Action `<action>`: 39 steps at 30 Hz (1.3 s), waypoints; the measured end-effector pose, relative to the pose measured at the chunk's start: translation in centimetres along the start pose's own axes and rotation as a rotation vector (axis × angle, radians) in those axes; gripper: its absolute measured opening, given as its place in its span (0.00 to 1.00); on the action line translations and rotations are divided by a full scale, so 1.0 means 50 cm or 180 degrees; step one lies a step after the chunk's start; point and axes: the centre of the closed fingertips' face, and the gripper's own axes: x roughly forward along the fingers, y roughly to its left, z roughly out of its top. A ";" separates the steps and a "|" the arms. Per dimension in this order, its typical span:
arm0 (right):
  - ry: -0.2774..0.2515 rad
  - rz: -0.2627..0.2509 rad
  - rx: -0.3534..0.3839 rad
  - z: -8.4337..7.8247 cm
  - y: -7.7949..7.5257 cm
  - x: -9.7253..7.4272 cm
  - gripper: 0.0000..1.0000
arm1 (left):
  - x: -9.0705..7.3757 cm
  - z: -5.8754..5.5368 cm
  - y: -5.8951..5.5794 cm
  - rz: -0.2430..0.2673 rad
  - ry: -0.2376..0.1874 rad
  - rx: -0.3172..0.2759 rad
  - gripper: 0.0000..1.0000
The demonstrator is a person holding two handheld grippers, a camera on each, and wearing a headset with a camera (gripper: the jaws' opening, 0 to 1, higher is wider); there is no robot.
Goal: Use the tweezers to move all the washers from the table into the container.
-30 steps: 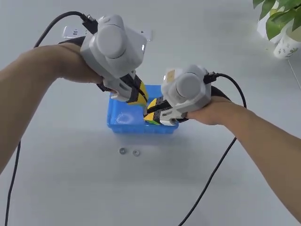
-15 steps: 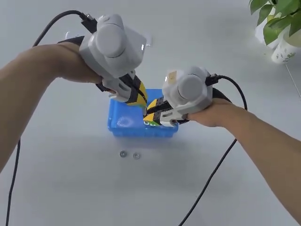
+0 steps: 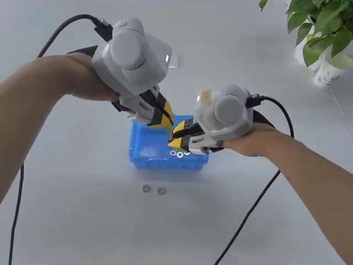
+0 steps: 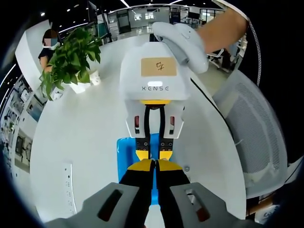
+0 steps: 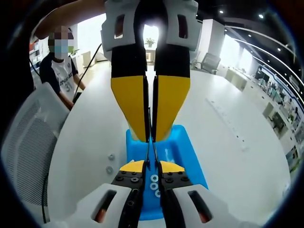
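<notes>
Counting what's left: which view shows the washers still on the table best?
Head view: both washers lie unobstructed in front of the container. The right gripper view shows them small beside the container; the left gripper view, one tiny speck at most.

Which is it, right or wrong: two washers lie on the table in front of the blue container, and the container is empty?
Wrong in one respect: the blue container is not empty. The head view shows several washers in the container, toward its front right corner. Two loose washers do lie on the table in front of it.
</notes>
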 end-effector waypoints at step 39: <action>-0.0056 0.0101 -0.0047 0.018 0.121 -0.003 0.12 | -0.013 -0.005 -0.118 -0.0038 -0.0014 -0.0100 0.04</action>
